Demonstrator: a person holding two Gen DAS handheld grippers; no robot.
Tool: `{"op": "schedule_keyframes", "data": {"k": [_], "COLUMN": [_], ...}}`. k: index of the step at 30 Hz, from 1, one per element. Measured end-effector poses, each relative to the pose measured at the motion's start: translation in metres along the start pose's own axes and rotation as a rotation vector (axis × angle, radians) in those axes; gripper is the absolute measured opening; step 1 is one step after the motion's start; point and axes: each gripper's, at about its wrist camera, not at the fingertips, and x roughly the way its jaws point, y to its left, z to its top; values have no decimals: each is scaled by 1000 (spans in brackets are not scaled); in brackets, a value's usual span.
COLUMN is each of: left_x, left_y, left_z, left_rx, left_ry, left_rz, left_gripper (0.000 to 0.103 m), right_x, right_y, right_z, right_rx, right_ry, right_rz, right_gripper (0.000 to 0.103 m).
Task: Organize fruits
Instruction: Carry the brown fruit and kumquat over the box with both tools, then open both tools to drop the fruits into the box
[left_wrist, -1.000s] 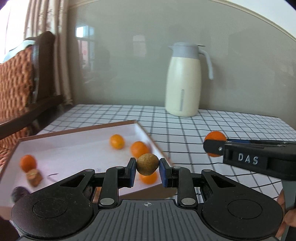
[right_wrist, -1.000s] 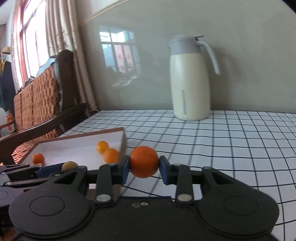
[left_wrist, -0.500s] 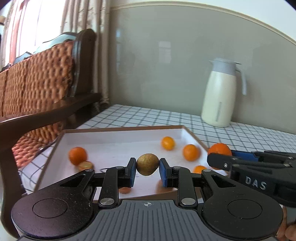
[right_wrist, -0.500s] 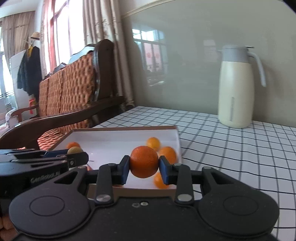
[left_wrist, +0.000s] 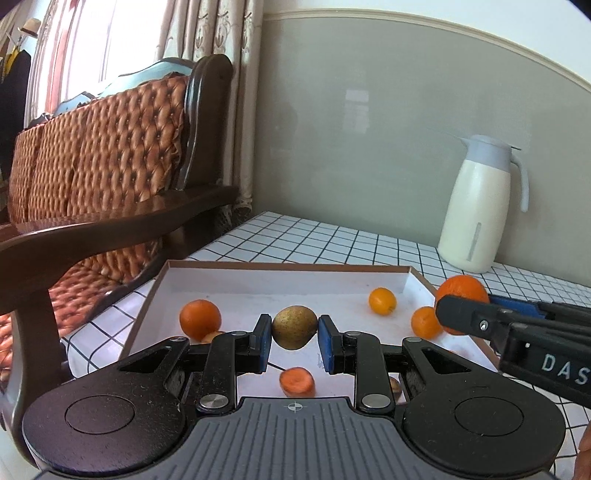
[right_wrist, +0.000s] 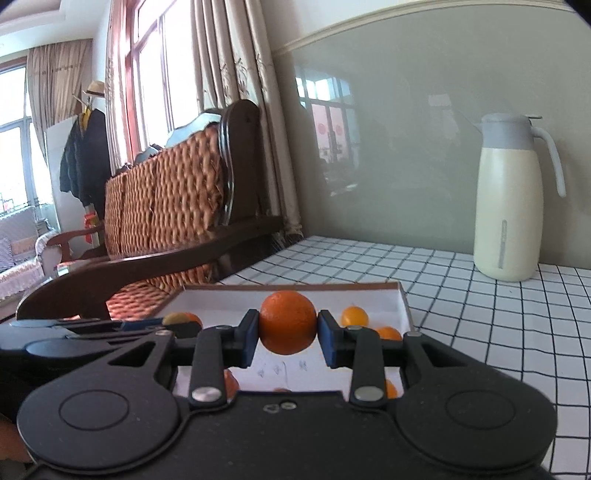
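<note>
My left gripper (left_wrist: 294, 328) is shut on a small yellow-brown fruit (left_wrist: 294, 326), held above the white tray (left_wrist: 280, 271) with the brown rim. My right gripper (right_wrist: 287, 323) is shut on an orange (right_wrist: 287, 322), also over the tray (right_wrist: 405, 308). In the left wrist view the right gripper comes in from the right with its orange (left_wrist: 461, 291) above the tray's right side. In the right wrist view the left gripper comes in from the left with its fruit (right_wrist: 175, 318). Several small oranges (left_wrist: 200, 318) and a cut piece (left_wrist: 296, 380) lie in the tray.
A cream thermos jug (left_wrist: 480, 206) stands at the back of the checked tablecloth (left_wrist: 332, 240), against the wall. A dark wooden sofa with a woven orange back (left_wrist: 110, 147) runs along the table's left side. A window with curtains (right_wrist: 166, 74) lies beyond it.
Both grippers have swung left with their fruits, from the open tablecloth beside the tray to above it. The jug has slid to the right in both views. Both grips are unchanged.
</note>
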Motion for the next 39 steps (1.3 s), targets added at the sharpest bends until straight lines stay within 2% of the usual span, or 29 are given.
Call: {"op": "schedule_keyframes", "data": {"k": [9,24,39], "left_x": [9,32,56], "left_y": [11,27,37], "left_z": [7,22,26], "left_rx": [-18,-44,-72], "left_ry": [-13,-30,1], "left_rz": [25,58,76], "left_gripper": [27,27,27], "right_x": [9,35,64], "right_y": [1,-11,-19], "right_z": [7,10,8], "right_rx": [20,61,72], "right_ry": [-41,-46,-3], "right_rz": [-7,-62,-87], "right_gripper": [26,26,26]}}
